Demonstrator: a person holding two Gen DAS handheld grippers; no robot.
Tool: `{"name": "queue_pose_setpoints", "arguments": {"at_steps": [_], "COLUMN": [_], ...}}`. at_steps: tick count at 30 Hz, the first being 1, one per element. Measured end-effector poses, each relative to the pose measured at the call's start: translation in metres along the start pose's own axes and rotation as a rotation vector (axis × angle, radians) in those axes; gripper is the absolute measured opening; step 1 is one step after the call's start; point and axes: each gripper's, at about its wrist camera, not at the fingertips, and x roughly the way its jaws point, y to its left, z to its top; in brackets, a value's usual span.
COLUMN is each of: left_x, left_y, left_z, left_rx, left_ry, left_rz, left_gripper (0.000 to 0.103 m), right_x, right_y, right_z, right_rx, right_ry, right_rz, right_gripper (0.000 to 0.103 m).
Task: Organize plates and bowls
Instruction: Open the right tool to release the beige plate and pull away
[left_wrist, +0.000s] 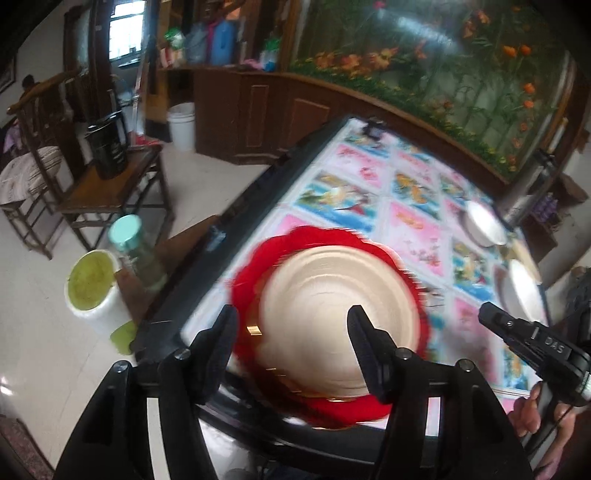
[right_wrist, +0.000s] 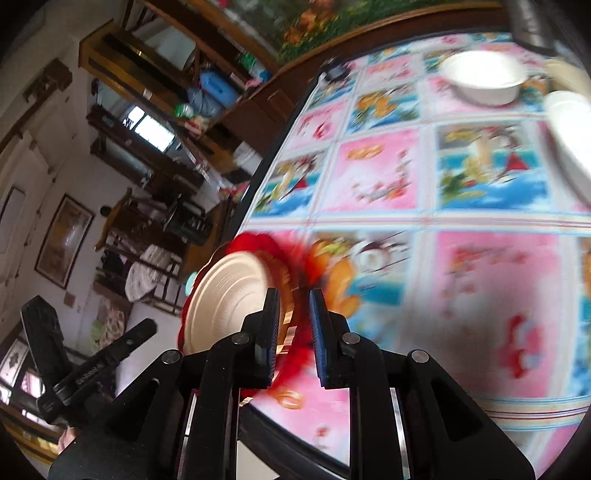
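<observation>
A cream bowl (left_wrist: 332, 295) sits in a red scalloped plate (left_wrist: 251, 280) at the near left corner of the table (left_wrist: 413, 229), which wears a pink and blue picture cloth. Both are blurred. My left gripper (left_wrist: 291, 325) hovers over them, open, fingers either side of the bowl without touching it. My right gripper (right_wrist: 295, 325) is to the right of the red plate (right_wrist: 258, 240), jaws a narrow gap apart with nothing between them; a hand (left_wrist: 532, 413) holds it. A white bowl (right_wrist: 480, 79) and a white plate (right_wrist: 569, 140) lie at the far right.
Beside the table's left edge stand a green-lidded jar (left_wrist: 133, 247) and a white bucket (left_wrist: 92, 291) of green matter. Further left a wooden chair (left_wrist: 107, 192) carries a black container (left_wrist: 107, 147). A wooden cabinet (left_wrist: 258, 110) runs behind the table.
</observation>
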Motion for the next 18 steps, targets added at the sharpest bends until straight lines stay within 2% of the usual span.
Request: {"name": "queue_pose_setpoints", "arguments": {"at_steps": [6, 10, 13, 18], "left_x": [0.002, 0.015, 0.03, 0.053], "left_y": [-0.07, -0.119, -0.152, -0.197], "left_z": [-0.006, -0.013, -0.015, -0.008], "left_rx": [0.137, 0.21, 0.24, 0.245], "left_ry": [0.01, 0.06, 0.11, 0.163], "left_rz": [-0.113, -0.18, -0.221, -0.254], "left_gripper": [0.066, 0.069, 0.069, 0.069], "right_x": [-0.069, -0.124, -0.159, -0.193], "right_y": [-0.055, -0.098, -0.127, -0.169], "right_z": [0.007, 0.009, 0.015, 0.031], "right_rx": [0.052, 0.1, 0.139, 0.2], "right_ry": [-0.139, -0.244, -0.313, -0.369], "right_rz": [-0.084, -0.17, -0.231, -0.296], "right_gripper": [0.016, 0.031, 0.03, 0.03]}}
